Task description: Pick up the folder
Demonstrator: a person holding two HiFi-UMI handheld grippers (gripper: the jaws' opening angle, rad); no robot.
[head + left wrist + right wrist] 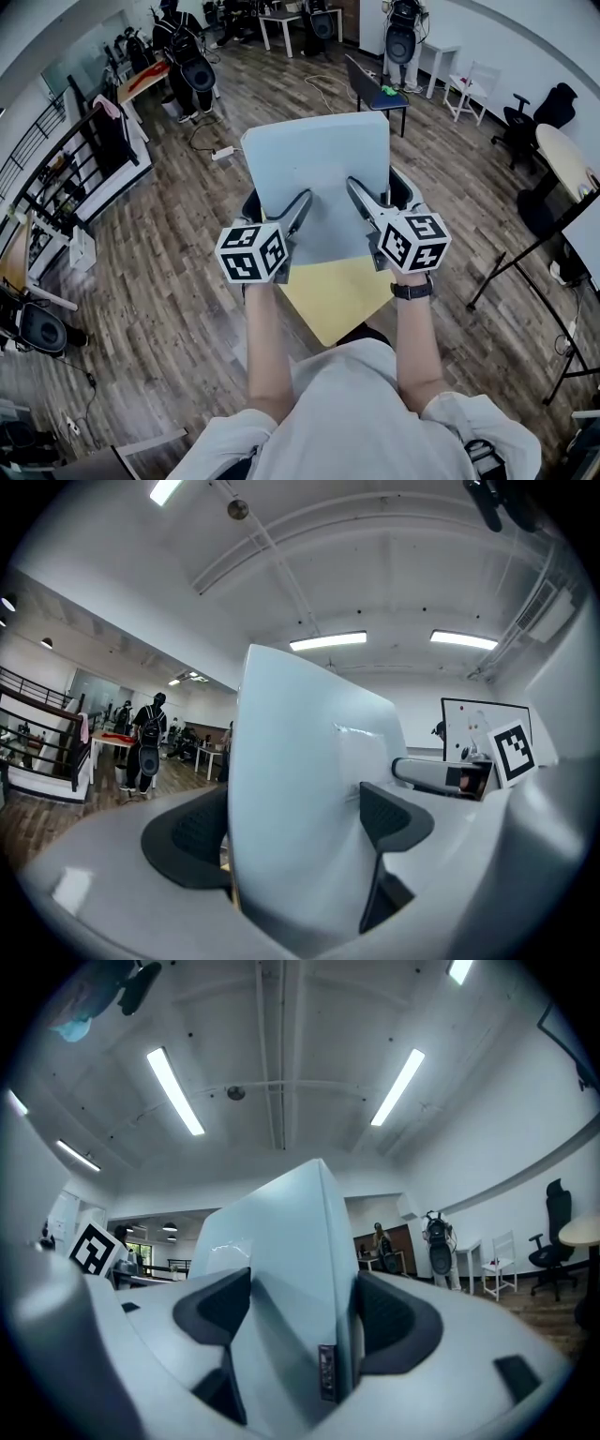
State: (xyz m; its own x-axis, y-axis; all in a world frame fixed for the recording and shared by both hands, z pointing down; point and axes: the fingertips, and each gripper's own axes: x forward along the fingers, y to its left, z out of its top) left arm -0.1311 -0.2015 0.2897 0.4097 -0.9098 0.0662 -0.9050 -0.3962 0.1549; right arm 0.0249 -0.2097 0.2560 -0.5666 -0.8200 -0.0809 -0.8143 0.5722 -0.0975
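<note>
Over a wood floor and a yellow bench, the folder is held lifted, clamped at its near edge by the left tool and the right tool.

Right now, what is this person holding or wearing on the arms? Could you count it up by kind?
Folder: 1, pale blue
Grippers: 2, the left gripper and the right gripper, both clamped on the folder
Wristwatch: 1, on the right wrist
Total: 4
</note>
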